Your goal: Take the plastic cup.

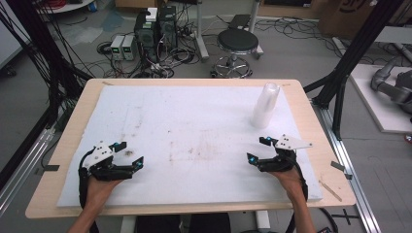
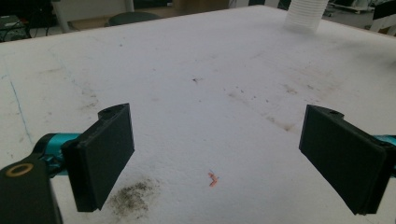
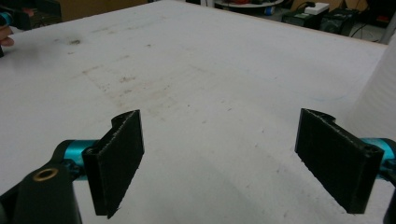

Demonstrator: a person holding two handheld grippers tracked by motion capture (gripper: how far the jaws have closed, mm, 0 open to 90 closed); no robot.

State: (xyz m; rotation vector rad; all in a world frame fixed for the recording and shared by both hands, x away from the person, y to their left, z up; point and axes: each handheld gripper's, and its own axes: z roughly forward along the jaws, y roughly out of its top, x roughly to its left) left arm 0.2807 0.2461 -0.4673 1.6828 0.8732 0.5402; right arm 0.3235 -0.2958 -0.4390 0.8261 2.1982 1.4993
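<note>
Two grippers rest low on the white foam mat [image 1: 194, 131], both mine, both with nothing in them. My left gripper [image 1: 130, 154] sits at the near left of the mat with its jaws spread wide; in the left gripper view I see bare foam between them, a sooty smudge [image 2: 133, 198] by the left pad and a tiny orange scrap [image 2: 213, 178] just ahead. Moving rightward, the middle of the mat is stained but holds nothing to grasp. My right gripper [image 1: 258, 149] lies at the near right, jaws likewise parted with only foam between them.

Beyond it, toward the far right of the mat, stands the stack of white disposable cups [image 1: 265, 105], upright and leaning slightly, well apart from my left side and nearer my right; its ribbed base shows at the top of the left gripper view [image 2: 306, 14].

I judge that stack to be very light, thin-walled and easily crushed or tipped. I would take it low on the sidewall, with a gentle squeeze across the body, so it neither buckles nor topples as the pads meet it.
</note>
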